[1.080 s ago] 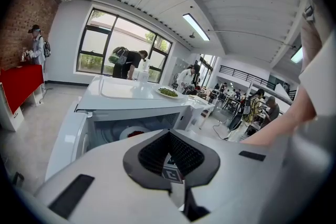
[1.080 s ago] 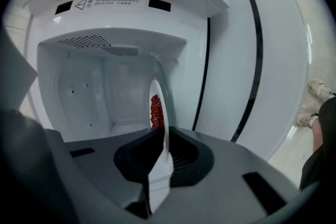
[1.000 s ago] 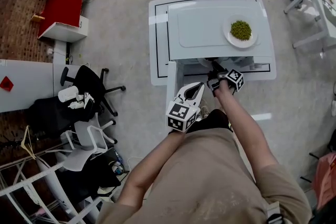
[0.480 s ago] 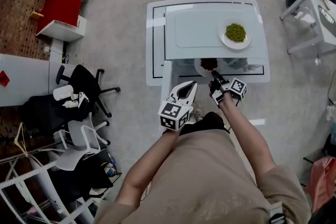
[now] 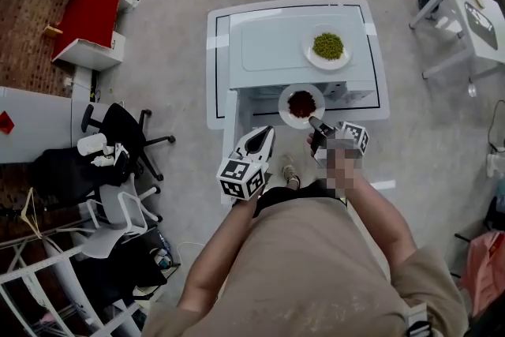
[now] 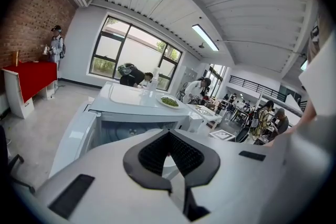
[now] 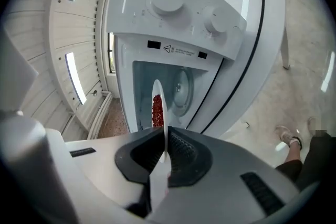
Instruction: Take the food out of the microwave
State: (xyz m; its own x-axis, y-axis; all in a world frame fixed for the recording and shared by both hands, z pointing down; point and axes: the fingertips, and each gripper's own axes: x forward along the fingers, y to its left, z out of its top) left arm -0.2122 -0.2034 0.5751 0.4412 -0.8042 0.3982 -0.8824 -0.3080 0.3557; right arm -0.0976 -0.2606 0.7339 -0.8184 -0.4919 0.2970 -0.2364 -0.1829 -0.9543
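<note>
The right gripper (image 5: 315, 123) pinches the near edge of the red food plate (image 5: 301, 105), probably just outside the microwave (image 5: 268, 51); the closed, empty left gripper (image 5: 263, 133) is farther away.

No word or number is legible. The microwave (image 7: 137, 13) carries a small label (image 7: 181, 50) with a triangle sign beside print too fine to read. The marker cubes (image 5: 241, 177) show only black-and-white square patterns.
</note>
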